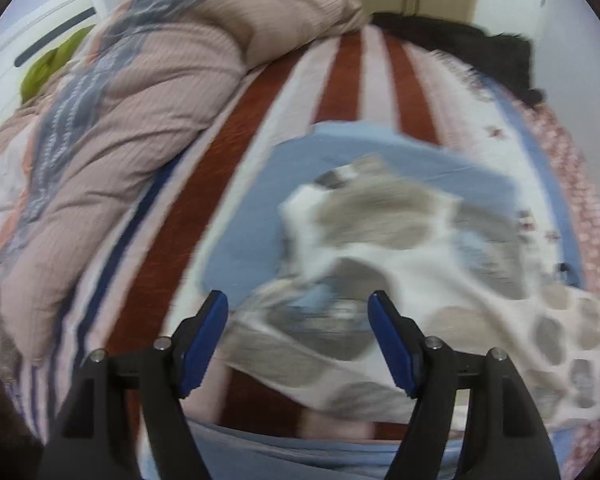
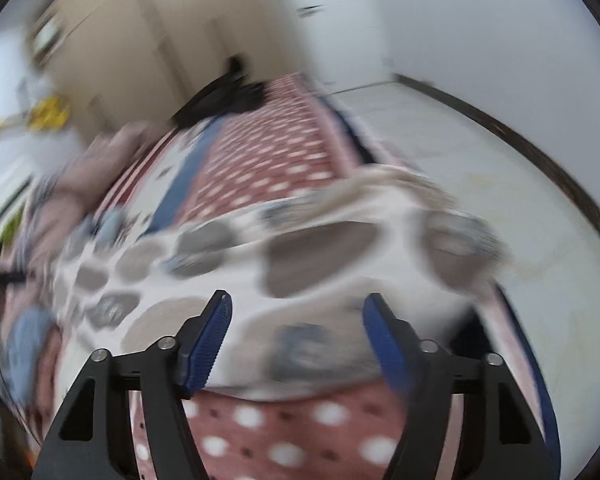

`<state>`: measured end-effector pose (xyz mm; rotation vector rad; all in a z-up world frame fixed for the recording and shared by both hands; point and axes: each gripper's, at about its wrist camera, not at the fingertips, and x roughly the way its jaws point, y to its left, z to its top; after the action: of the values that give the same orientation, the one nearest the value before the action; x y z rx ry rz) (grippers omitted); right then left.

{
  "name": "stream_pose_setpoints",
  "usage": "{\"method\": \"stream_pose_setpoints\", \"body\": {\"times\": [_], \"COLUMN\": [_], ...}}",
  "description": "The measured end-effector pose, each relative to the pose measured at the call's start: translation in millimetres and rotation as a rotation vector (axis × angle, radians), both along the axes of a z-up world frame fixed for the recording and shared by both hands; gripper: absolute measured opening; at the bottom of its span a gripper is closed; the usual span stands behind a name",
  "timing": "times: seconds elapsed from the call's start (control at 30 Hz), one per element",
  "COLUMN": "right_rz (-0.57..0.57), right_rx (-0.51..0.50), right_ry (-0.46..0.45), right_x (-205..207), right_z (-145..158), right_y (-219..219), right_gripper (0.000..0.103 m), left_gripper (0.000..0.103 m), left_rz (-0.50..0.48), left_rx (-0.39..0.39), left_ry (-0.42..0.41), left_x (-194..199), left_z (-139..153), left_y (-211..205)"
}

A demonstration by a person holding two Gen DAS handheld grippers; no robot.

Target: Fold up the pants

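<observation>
Both hand-held grippers, left [image 1: 298, 306] and right [image 2: 296, 310], spread, empty; spotted pants [image 1: 380, 240] blurred.

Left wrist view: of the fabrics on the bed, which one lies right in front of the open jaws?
The white pants with grey spots, bunched ahead of the left gripper. The pink quilt is heaped far left; the striped bedsheet lies flat underneath.

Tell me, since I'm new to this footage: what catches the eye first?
The white pants with big grey spots, lying crumpled on the bed just ahead of both open tongs. Next, the bed's red and white stripes, and the pink quilt heaped at its left.
</observation>
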<state>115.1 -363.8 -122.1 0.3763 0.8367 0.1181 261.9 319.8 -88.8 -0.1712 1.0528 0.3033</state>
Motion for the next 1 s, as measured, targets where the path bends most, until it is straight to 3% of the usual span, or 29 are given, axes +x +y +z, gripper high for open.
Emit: {"method": "stream_pose_setpoints", "body": {"times": [0.13,0.2,0.27,0.4,0.5,0.53,0.57,0.63,0.73,1.0], "right_rz": [-0.119,-0.122,-0.113,-0.196,-0.246,-0.263,-0.286,-0.295,-0.299,-0.421], "right_rx": [0.153,0.223,0.315,0.395,0.372,0.359,0.34,0.303,0.169,0.04], "right_ry": [0.079,0.092,0.064,0.022,0.017,0.018,0.018,0.014,-0.029,-0.063], "right_x": [-19.3,-21.9,-17.9,11.4,33.9,38.2,41.7,44.8,37.9,-5.4], "right_z": [-27.7,-41.5,-51.1,-61.0,-60.5,-59.1,-57.1,-50.7,-28.6,11.4], "right_y": [-47.1,-54.7,-59.7,-68.0,-62.6,-59.2,-58.2,-56.9,-59.0,-135.8], "right_gripper": [0.066,0.066,0.066,0.066,0.06,0.03,0.007,0.007,0.006,0.005], "left_gripper": [0.077,0.078,0.079,0.079,0.079,0.079,0.079,0.079,0.079,0.079], "left_rz": [-0.066,-0.104,-0.139,-0.16,-0.159,-0.159,-0.162,-0.168,-0.176,-0.219], "left_rx": [-0.085,-0.106,-0.105,-0.122,-0.132,-0.127,-0.124,-0.123,-0.114,-0.13], "left_ry": [-0.092,-0.107,-0.115,-0.124,-0.113,-0.108,-0.105,-0.101,-0.1,-0.118], "left_x": [-10.7,-11.6,-12.9,-20.4,-32.1,-35.7,-40.6,-48.7,-59.8,-71.7], "left_z": [22.8,29.8,33.3,32.6,25.8,23.2,21.3,19.6,20.5,26.1], "left_y": [-39.9,-55.4,-69.7,-87.0,-91.1,-91.7,-93.1,-95.2,-97.6,-121.3]}}
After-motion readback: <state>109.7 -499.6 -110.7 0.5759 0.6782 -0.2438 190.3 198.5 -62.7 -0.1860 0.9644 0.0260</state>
